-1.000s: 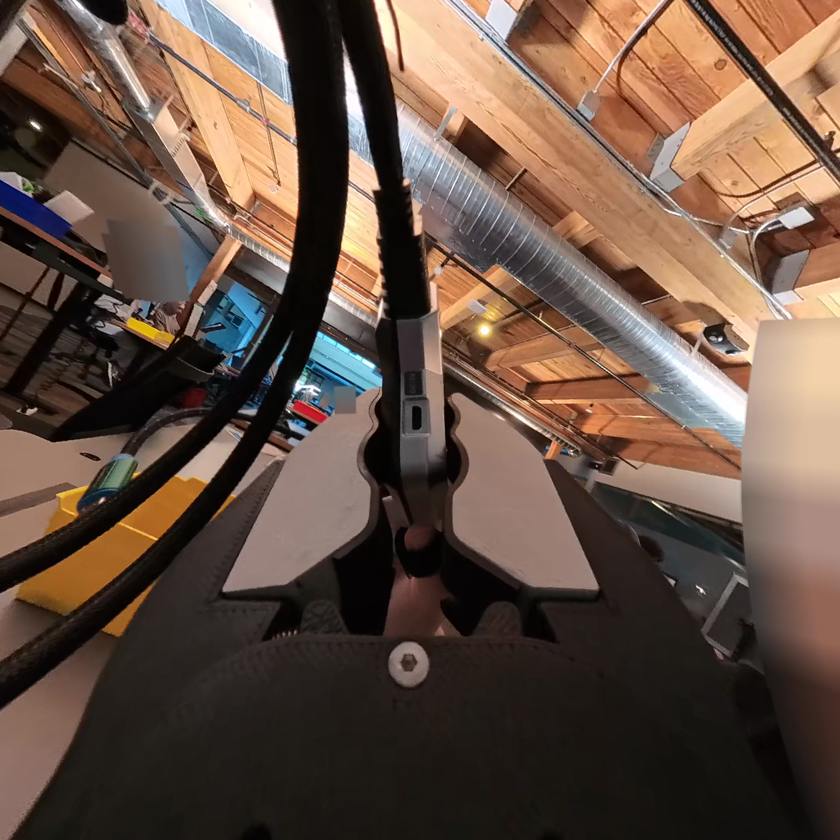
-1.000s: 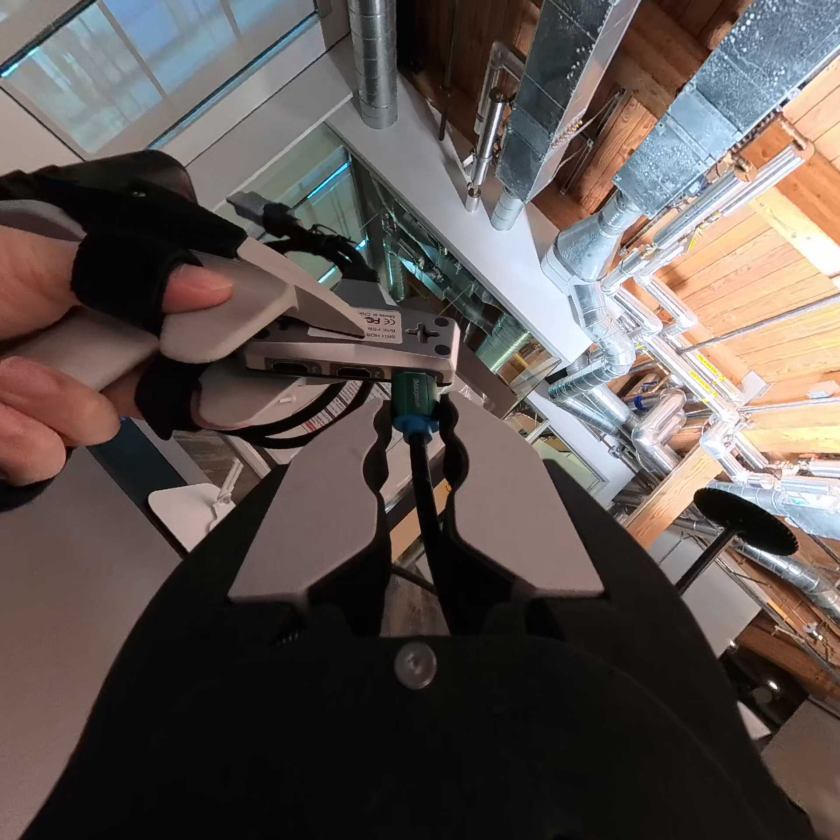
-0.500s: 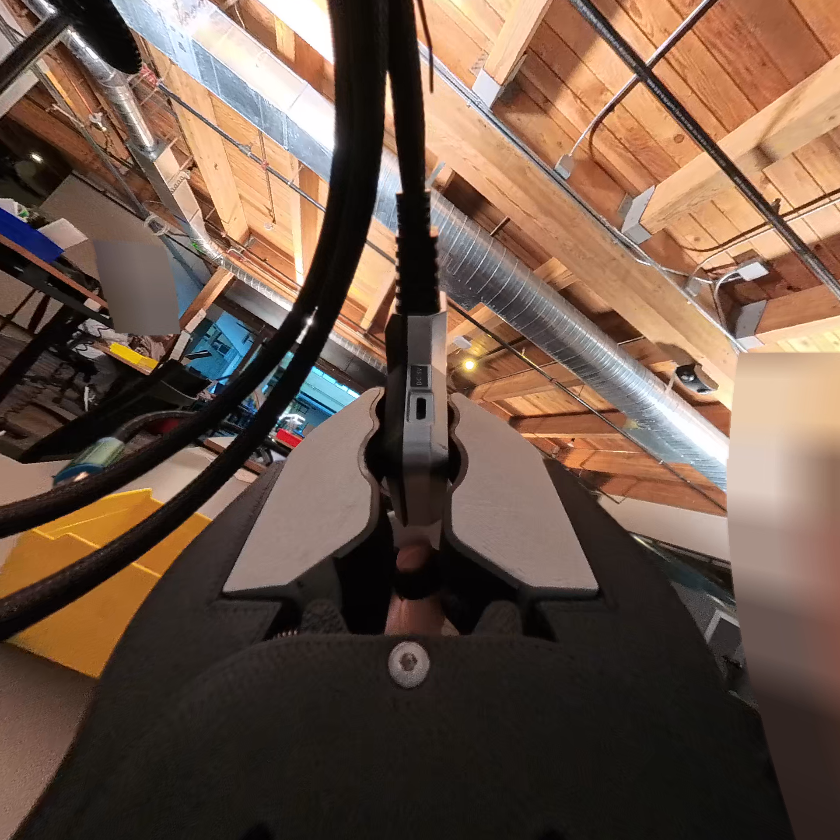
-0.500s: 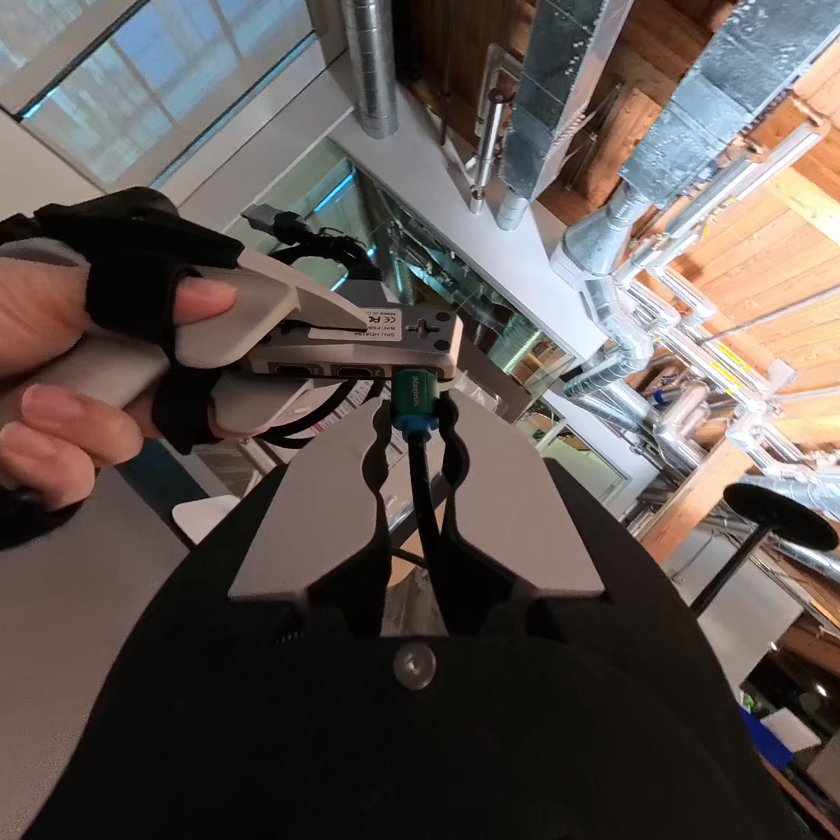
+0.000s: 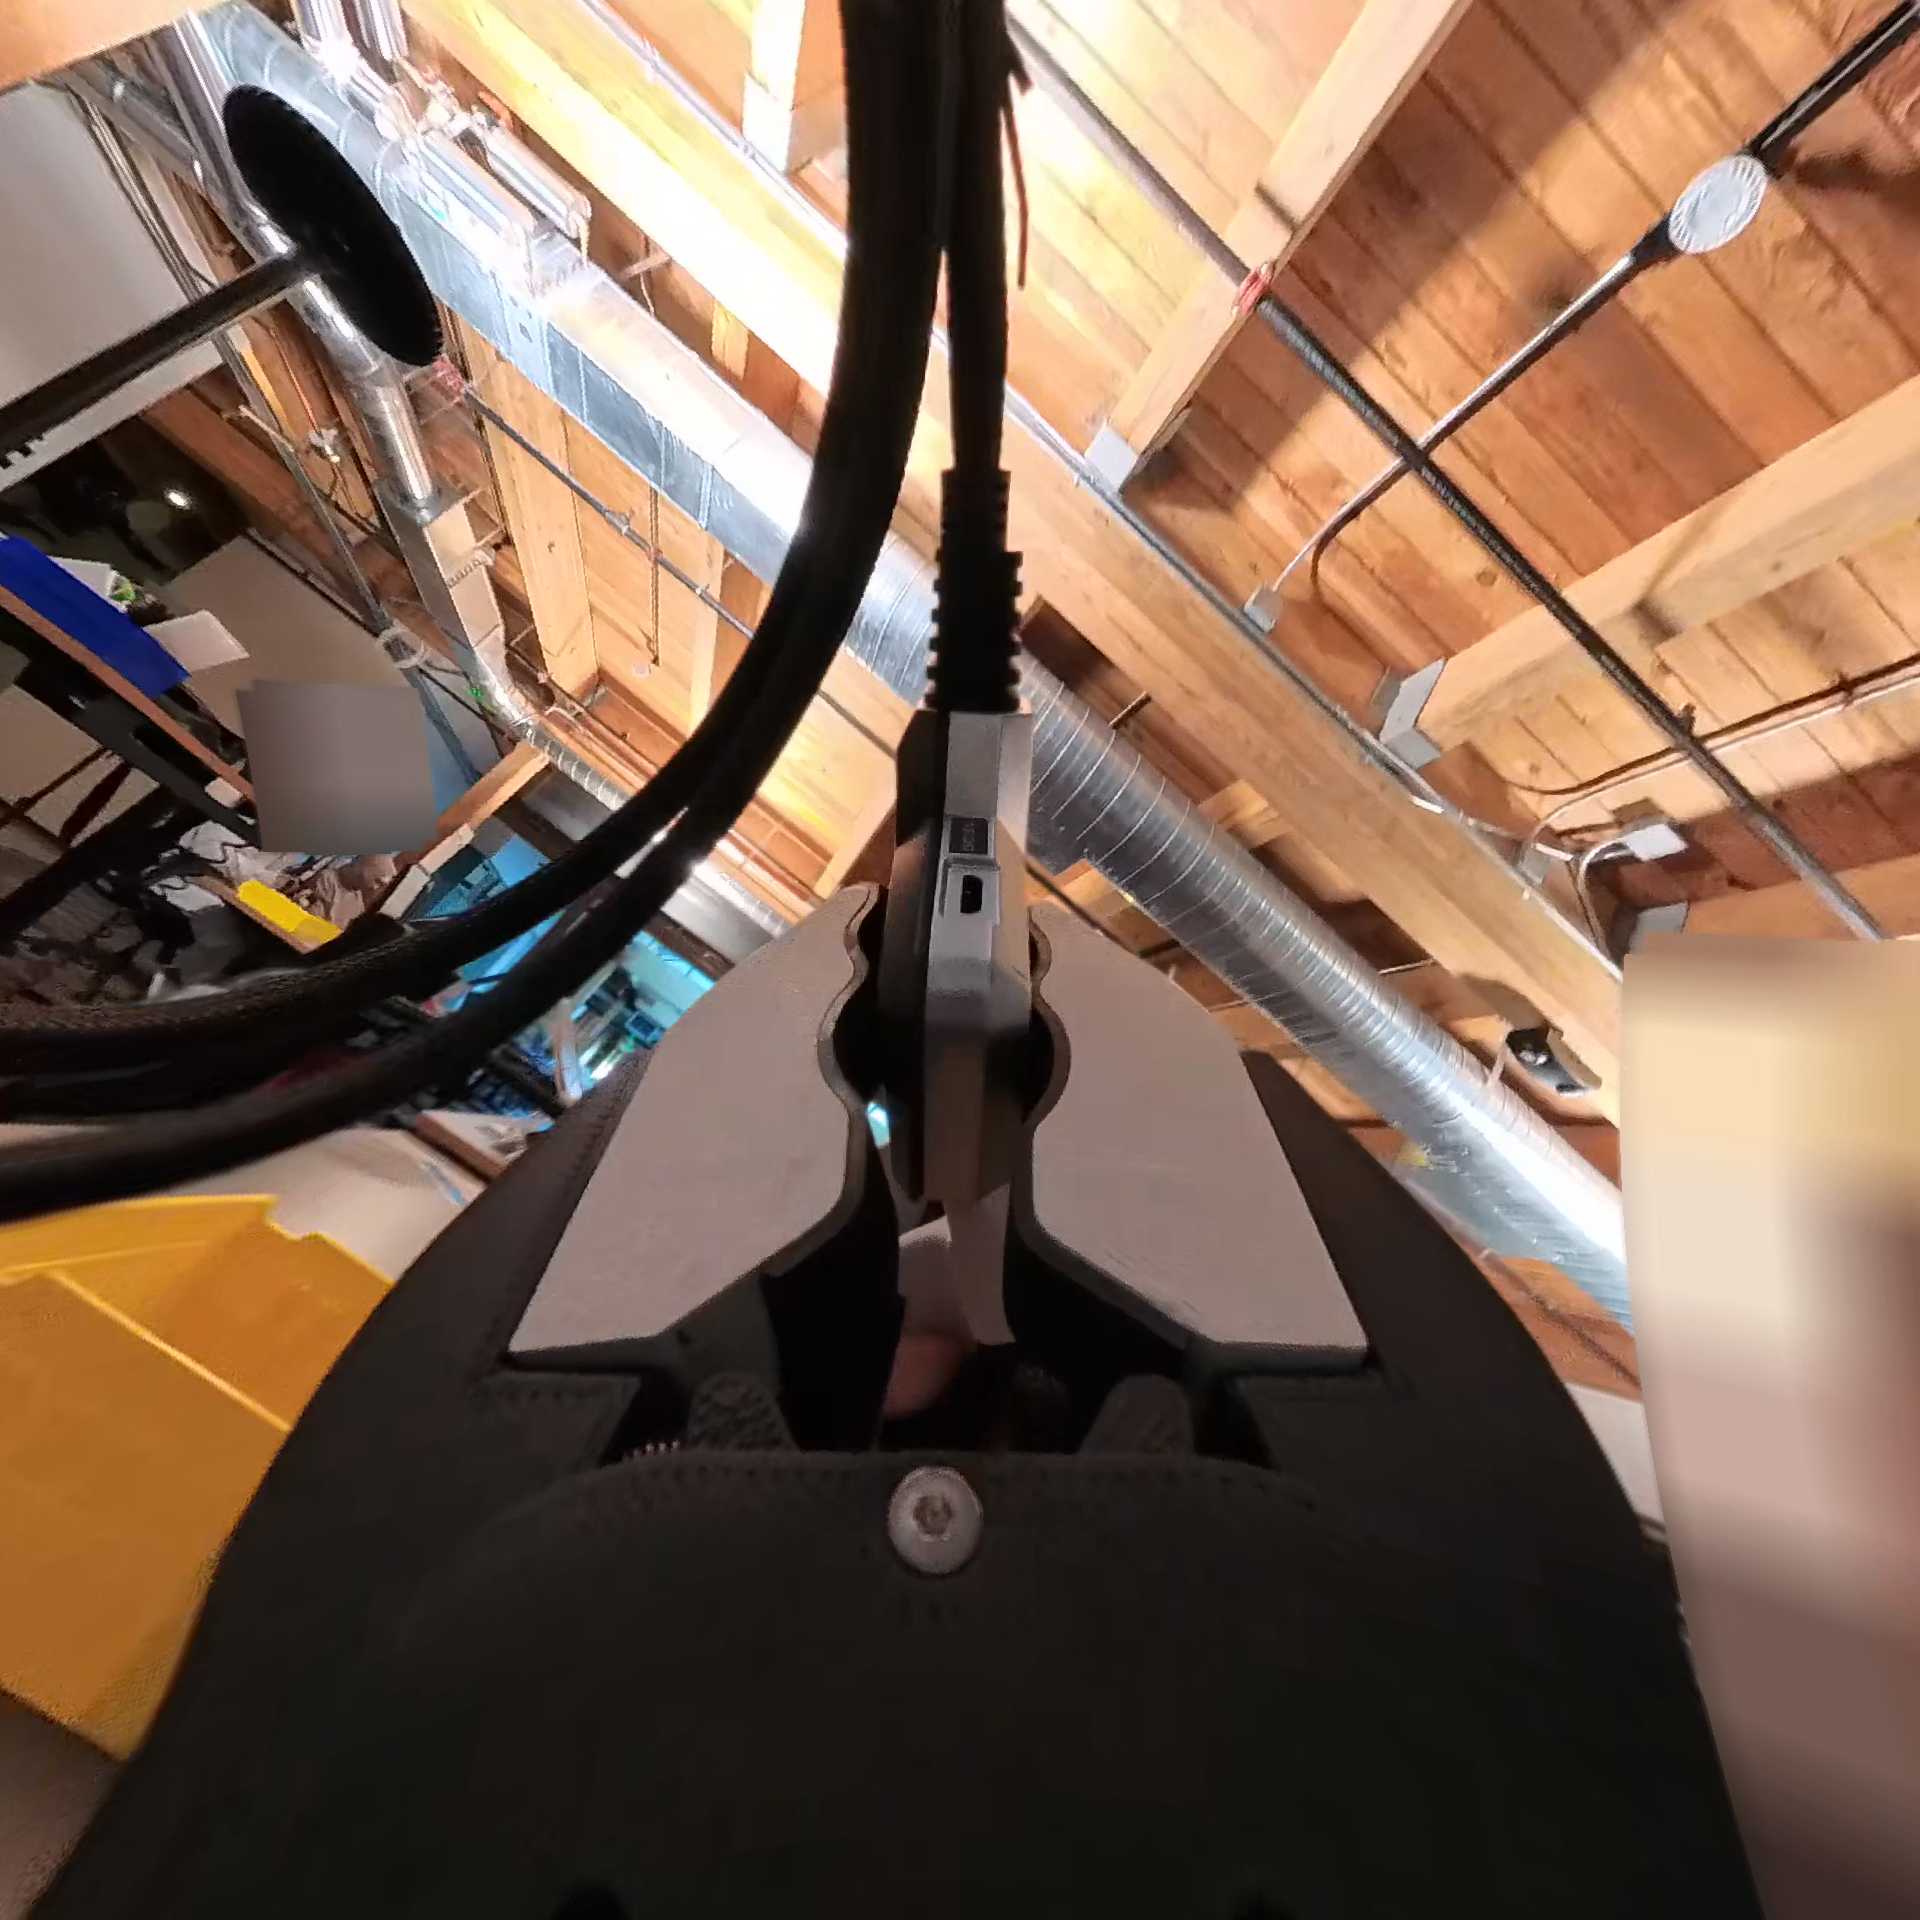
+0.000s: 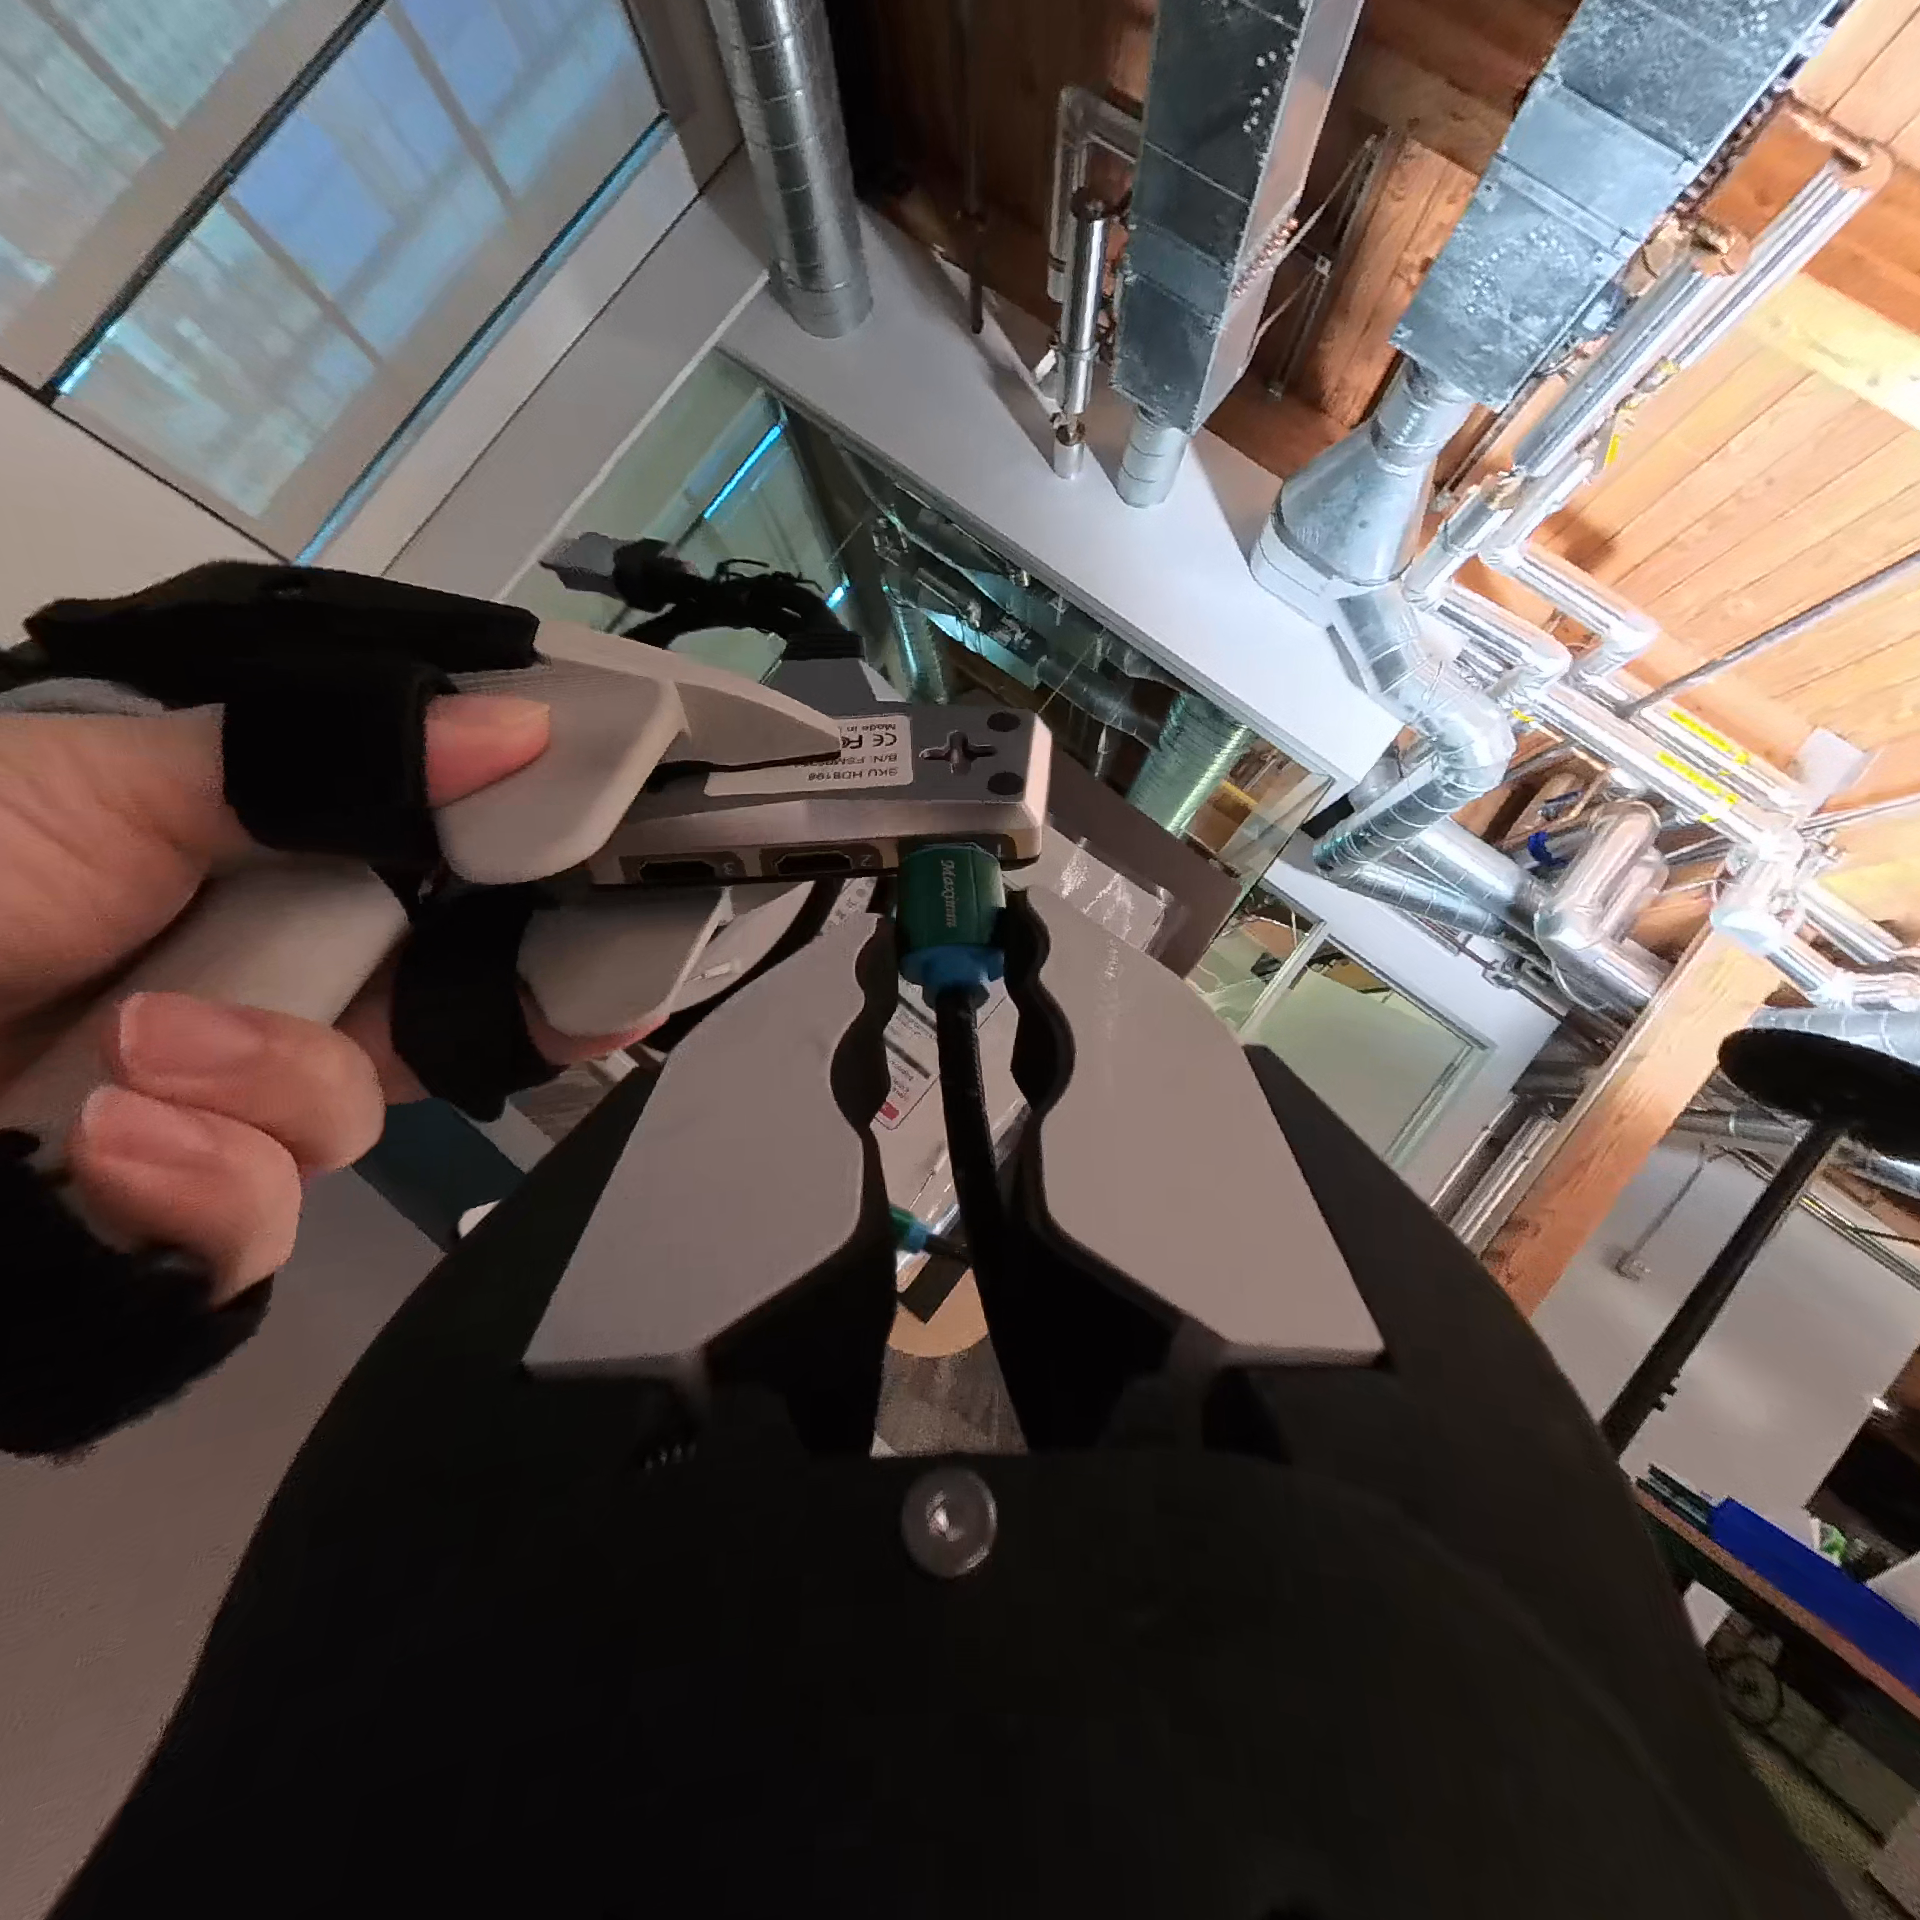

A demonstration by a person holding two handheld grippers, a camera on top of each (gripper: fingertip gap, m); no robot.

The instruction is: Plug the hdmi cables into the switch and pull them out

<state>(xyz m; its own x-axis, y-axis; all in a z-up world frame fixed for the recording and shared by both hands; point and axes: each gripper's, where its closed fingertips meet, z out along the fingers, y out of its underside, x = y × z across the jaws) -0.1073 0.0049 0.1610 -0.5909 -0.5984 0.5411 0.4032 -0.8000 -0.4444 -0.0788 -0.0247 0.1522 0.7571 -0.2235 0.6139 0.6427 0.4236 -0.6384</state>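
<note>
In the left wrist view, the left gripper [image 5: 951, 1029] points up toward a wooden ceiling with a silver duct [image 5: 1195, 862]. Its two fingers are closed on the narrow edge of the grey switch [image 5: 971, 935], which stands upright between them. A thick black cable [image 5: 975, 499] goes out of the top end of the switch, and more black cables [image 5: 665, 790] curve away to the left. A yellow bin [image 5: 156, 1403] is low on the left side.

In the right wrist view, the right gripper [image 6: 951, 987] is closed on the green hdmi plug [image 6: 948, 902]. The plug sits in the end port on the lower edge of the switch [image 6: 883, 790], and its black cable [image 6: 971, 1122] runs back between the fingers. Two other ports beside it are free. The left gripper [image 6: 769, 831] comes in from the left and clamps the switch, held by a hand [image 6: 187, 883] in a black fingerless glove. Behind are windows [image 6: 260, 260] and metal ducts [image 6: 1195, 187].
</note>
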